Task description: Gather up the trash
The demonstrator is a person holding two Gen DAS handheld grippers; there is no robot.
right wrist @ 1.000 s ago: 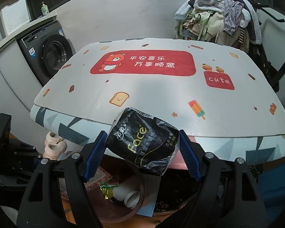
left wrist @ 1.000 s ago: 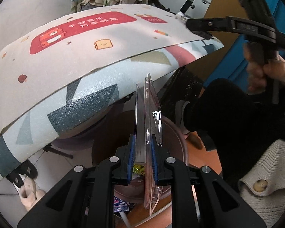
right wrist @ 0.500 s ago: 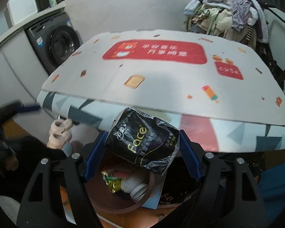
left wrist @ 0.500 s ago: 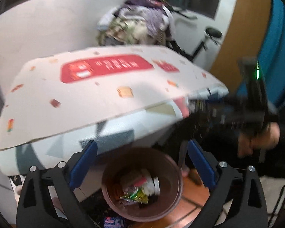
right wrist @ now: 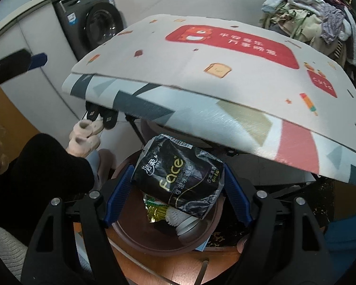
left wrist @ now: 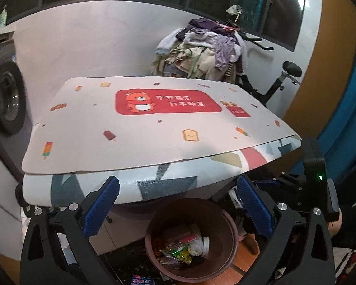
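Above the round brown plastic bin point(right wrist: 163, 235), our right hand-held gripper point(right wrist: 178, 190) clamps a crumpled black tissue wrapper point(right wrist: 178, 178). Our left hand-held gripper point(left wrist: 178, 204) hangs wide and empty over that bin point(left wrist: 227, 223), which holds a green-yellow foil packet point(left wrist: 178, 254) and white lids.

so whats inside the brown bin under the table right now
The brown bin holds a green-yellow foil wrapper, a white round lid and a reddish packet. Anything beneath these is covered. In the right view, the black tissue pack blocks part of it.
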